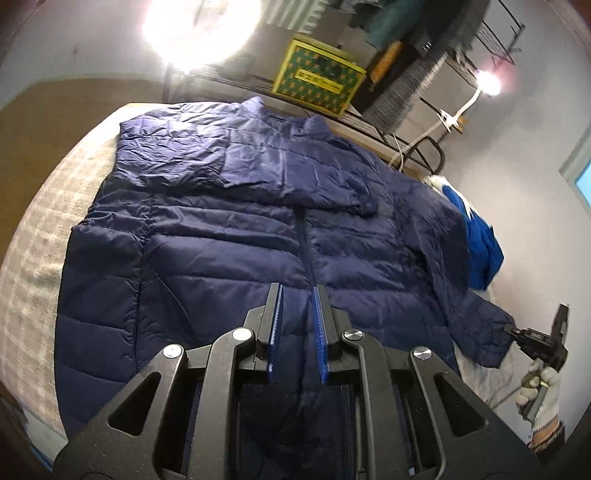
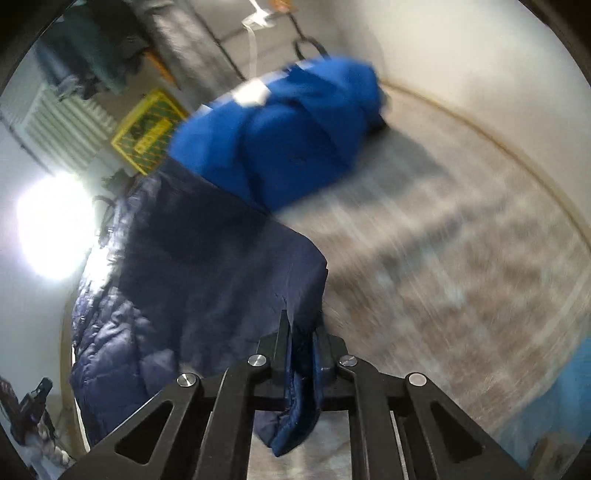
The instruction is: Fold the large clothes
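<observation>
A navy puffer jacket lies front up on a plaid-covered bed, its zipper running toward me and one sleeve folded across the chest. My left gripper is shut on the jacket's lower hem by the zipper, with fabric pinched between the blue pads. In the right wrist view my right gripper is shut on the cuff of the other sleeve, and the cuff end hangs below the fingers. The left wrist view shows that right gripper at the sleeve end, held by a gloved hand.
A bright blue garment lies bundled on the bed beside the jacket's shoulder. Behind the bed stand a metal rack with a yellow box and hanging clothes. A bright lamp glares at the back. Plaid bed cover shows bare to the right.
</observation>
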A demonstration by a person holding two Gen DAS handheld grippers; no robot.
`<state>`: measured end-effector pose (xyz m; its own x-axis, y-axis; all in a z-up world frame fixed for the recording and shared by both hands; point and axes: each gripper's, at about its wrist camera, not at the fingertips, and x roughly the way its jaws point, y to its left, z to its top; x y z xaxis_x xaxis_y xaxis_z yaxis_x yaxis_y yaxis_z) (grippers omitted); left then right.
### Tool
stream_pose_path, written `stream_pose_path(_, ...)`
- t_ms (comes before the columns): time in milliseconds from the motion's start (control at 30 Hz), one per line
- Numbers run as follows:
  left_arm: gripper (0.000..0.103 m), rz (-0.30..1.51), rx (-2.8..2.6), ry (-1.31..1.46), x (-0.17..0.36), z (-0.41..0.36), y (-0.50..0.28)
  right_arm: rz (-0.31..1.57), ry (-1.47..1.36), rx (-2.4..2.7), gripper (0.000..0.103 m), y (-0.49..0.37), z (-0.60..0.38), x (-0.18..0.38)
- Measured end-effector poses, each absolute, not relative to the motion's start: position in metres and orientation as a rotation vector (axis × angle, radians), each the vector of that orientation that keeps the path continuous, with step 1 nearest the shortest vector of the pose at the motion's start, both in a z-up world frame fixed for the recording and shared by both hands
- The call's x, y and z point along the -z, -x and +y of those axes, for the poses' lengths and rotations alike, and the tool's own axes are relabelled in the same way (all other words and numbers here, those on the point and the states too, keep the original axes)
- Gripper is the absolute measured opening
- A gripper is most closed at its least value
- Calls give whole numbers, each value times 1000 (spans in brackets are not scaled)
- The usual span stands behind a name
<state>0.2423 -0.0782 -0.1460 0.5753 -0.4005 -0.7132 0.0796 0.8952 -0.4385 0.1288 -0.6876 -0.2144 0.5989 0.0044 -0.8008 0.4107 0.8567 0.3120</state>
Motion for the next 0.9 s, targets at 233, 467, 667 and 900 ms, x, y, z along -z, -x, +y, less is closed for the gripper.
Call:
stream_pose_path(233,14,866,263,445,132,-61,-251,747,-440,160,6,-154,-632,139)
stream_pose_path(467,14,809,212,548,119,-30,-255,677,-345,27,6,-206,-550,92)
stream_pose_path(667,14,768,148,578,113,-3,-255,675,-266,-71,6,-259,-476,80)
stream_pose_path(900,14,726,101,672,110,33,-247,697,-194,-173,6,-324,-388,83)
